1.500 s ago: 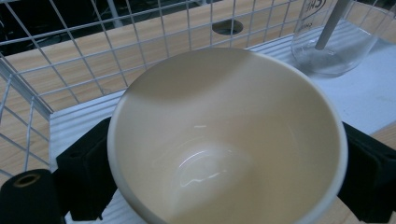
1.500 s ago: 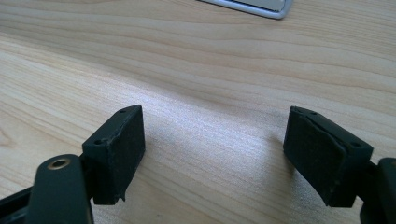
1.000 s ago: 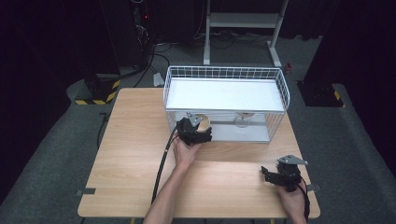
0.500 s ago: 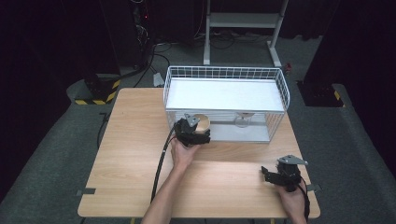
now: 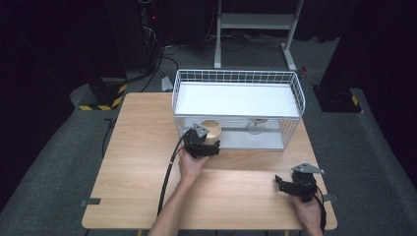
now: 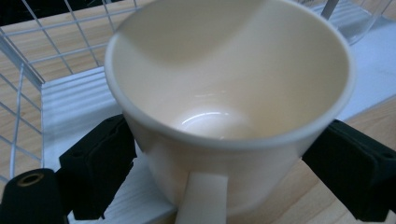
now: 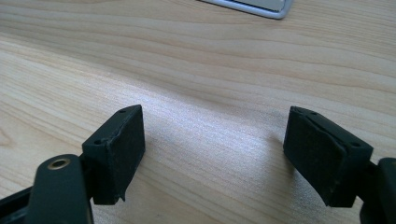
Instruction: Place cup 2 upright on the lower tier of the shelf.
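Currently, the left gripper [image 5: 210,145] is clamping its jaws on either side of a paper cup [image 6: 229,107], holding it upright at the front edge of the wire basket [image 5: 295,93], over the basket's white floor. A clear glass [image 5: 255,127] is standing inside the basket, well apart from the cup. The right gripper [image 5: 284,185] is resting on the wooden table [image 5: 137,162], its jaws spread apart and gripping nothing.
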{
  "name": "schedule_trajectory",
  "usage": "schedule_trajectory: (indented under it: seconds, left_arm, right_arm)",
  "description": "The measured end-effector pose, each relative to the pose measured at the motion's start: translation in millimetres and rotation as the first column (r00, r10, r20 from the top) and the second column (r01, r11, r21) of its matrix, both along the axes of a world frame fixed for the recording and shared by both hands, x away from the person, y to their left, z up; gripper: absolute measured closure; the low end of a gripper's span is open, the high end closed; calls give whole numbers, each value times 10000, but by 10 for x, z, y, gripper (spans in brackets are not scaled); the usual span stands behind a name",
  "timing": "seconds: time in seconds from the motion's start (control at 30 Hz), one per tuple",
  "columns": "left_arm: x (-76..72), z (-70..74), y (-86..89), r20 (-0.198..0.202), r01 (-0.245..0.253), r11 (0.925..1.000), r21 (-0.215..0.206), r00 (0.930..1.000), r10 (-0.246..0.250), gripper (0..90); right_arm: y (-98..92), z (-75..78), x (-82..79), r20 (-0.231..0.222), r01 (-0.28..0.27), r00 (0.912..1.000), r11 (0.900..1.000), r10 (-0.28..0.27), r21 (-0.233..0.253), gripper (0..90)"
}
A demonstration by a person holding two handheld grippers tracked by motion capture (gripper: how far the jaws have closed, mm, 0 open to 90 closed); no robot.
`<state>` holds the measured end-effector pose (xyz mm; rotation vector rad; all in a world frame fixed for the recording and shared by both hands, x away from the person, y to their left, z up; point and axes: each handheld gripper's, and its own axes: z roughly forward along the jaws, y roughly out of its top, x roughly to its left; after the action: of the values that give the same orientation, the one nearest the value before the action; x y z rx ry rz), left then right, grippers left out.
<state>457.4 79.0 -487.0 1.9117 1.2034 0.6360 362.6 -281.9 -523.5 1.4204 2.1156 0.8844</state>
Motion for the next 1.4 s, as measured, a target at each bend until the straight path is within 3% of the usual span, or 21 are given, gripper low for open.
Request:
schedule_trajectory:
  seconds: [0.3,0.5,0.6,1.0,1.4]
  left_arm:
    - [-28,-92,23,-253,22,10000,84,9997,-20,130]
    - [-5,-134,18,-298,-125,9997,197,9995,131,238]
    - [8,-140,14,-403,-231,9997,18,9989,231,250]
    - [134,-127,-33,-578,-633,9978,218,9962,645,357]
    - [257,-137,-70,-890,-852,9964,0,9924,849,398]
  right_arm:
    - [0,0,0,1,1,10000,10000,-1,-3,205]
    - [0,0,1,3,3,10000,10000,-3,-3,205]
    - [0,0,1,2,3,10000,10000,-3,-3,205]
    - [0,0,1,3,3,10000,10000,-3,-3,205]
    - [0,0,0,2,5,10000,10000,-5,-3,205]
